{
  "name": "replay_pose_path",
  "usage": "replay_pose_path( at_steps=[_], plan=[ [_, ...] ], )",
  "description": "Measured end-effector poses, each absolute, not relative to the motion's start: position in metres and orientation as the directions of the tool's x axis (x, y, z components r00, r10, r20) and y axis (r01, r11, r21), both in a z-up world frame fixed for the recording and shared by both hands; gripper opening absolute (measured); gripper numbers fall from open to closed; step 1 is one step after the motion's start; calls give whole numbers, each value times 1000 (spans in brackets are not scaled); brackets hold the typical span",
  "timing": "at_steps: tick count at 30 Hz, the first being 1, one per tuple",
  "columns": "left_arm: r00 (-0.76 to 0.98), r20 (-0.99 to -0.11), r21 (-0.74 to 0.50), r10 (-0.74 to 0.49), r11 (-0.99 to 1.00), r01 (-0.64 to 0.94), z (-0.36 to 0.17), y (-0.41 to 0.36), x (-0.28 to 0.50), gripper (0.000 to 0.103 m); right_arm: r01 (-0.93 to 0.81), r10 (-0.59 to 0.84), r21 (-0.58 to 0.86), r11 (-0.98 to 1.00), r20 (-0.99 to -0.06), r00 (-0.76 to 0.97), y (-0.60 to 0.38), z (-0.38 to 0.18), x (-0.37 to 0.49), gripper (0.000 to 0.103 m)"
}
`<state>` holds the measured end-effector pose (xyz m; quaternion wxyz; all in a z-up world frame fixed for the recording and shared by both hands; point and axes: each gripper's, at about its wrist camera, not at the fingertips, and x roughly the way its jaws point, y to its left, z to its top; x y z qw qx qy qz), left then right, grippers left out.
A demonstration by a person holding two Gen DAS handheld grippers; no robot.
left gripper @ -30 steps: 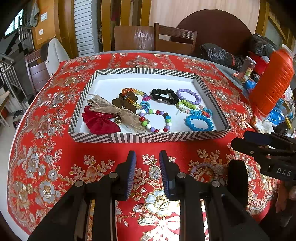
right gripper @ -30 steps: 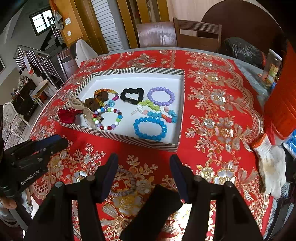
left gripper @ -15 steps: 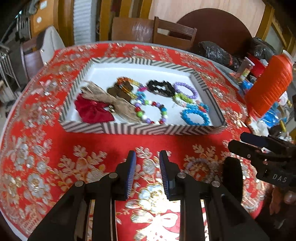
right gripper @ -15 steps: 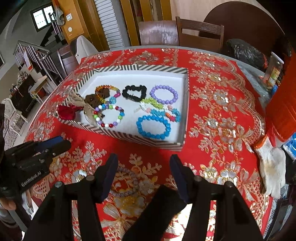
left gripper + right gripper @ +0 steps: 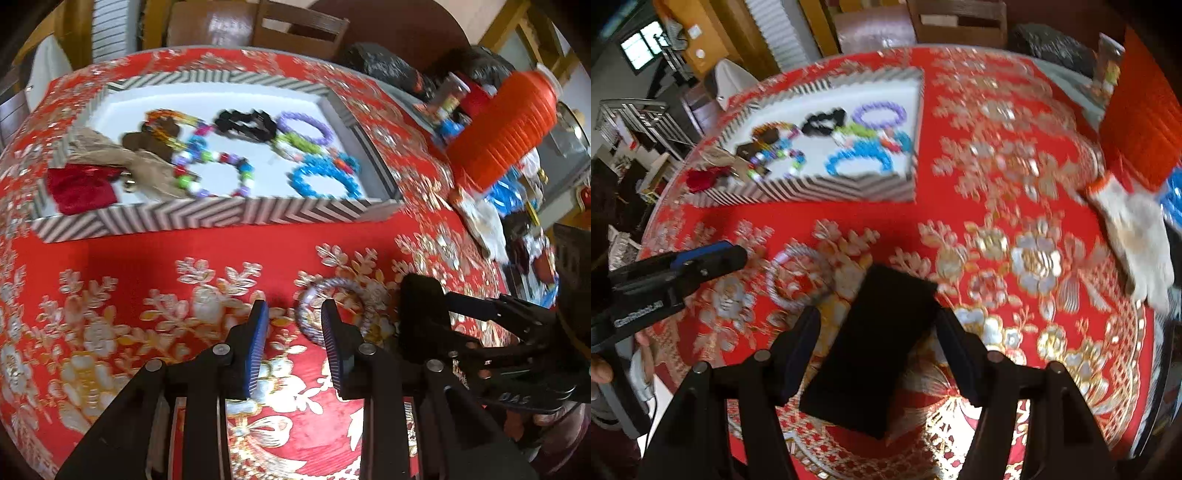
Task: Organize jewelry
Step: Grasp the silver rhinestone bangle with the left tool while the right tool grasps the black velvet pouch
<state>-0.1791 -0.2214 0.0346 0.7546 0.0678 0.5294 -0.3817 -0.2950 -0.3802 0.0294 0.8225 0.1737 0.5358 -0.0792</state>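
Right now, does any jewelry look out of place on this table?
Yes. One pale beaded bracelet lies loose on the red tablecloth, outside the striped tray that holds the other bracelets. A black box lies beside it on the cloth, between the right gripper's opening jaws, apparently untouched.

"DAS" on right tool (image 5: 424,306)

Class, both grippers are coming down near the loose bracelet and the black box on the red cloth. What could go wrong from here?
1. The pale bracelet lies flat on the busy tablecloth; the opening left gripper may pinch cloth instead.
2. The black box sits between the opening right gripper fingers, touching neither as far as shows; it may get pushed.
3. The grippers are close and may collide.
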Motion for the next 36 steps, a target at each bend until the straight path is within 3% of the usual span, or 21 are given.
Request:
replay_pose_path(
  at_steps=[7,10,14,17,25,36],
  plan=[
    [172,-874,-222,-455,689,690,20,-243,-185,32,300,54,195,934,-905,423,-376,20,-296,66],
    [180,-875,-204,-449,681,704,19,-250,-186,32,264,8,132,956,-906,423,-370,20,-296,55],
    [207,-873,-169,-441,672,721,19,-253,-189,32,238,19,136,962,-899,437,-370,21,-294,29],
    [213,-870,-166,-445,670,724,18,-250,-187,14,223,17,130,966,-894,447,-369,23,-295,21],
    [196,-856,-229,-478,691,686,27,-222,-176,12,185,35,142,972,-874,484,-367,37,-295,16],
    [323,-821,-162,-471,734,659,60,-193,-169,12,131,78,173,976,-845,529,-355,58,-278,16]
  ],
)
